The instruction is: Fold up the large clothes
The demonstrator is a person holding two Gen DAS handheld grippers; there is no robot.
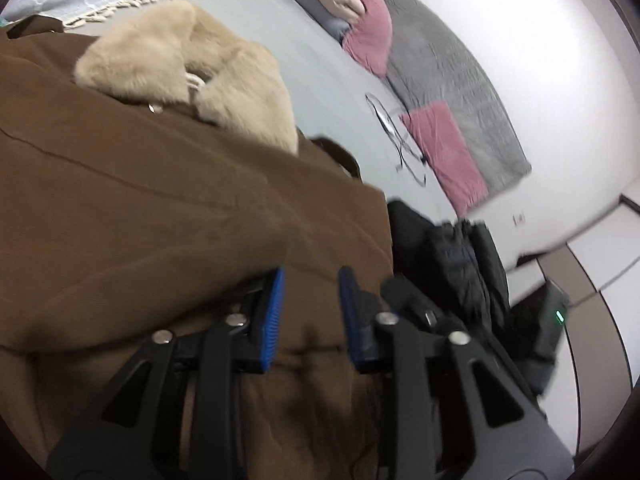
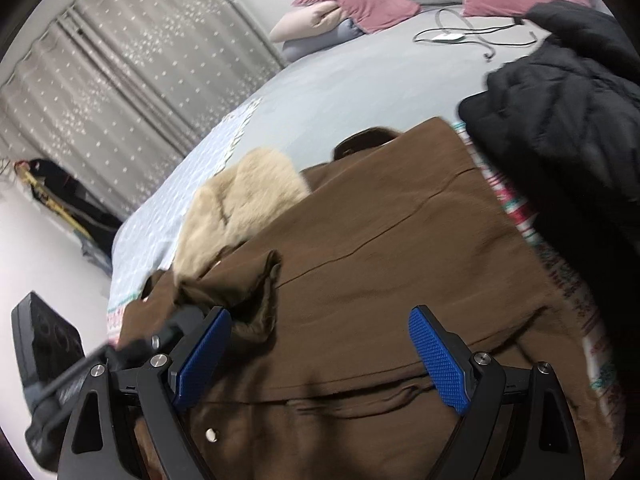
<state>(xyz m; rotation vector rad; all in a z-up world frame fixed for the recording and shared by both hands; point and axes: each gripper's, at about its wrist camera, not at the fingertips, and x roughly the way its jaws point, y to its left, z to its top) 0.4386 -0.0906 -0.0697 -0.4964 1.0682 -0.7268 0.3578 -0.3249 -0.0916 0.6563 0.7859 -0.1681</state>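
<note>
A large brown coat with a cream fur collar lies spread on the bed, also in the right wrist view, where its collar sits at the left. My left gripper hovers just over the coat's lower part, its blue pads a small gap apart with nothing between them. My right gripper is wide open above the coat, empty. A folded brown cuff or flap lies just beyond its left finger. The left gripper's black body shows at the left edge.
A black padded jacket lies on the bed right of the coat, also in the left wrist view. Pink and grey pillows and a cable lie at the bed's head. A patterned blanket lies under the coat. Curtains hang at the left.
</note>
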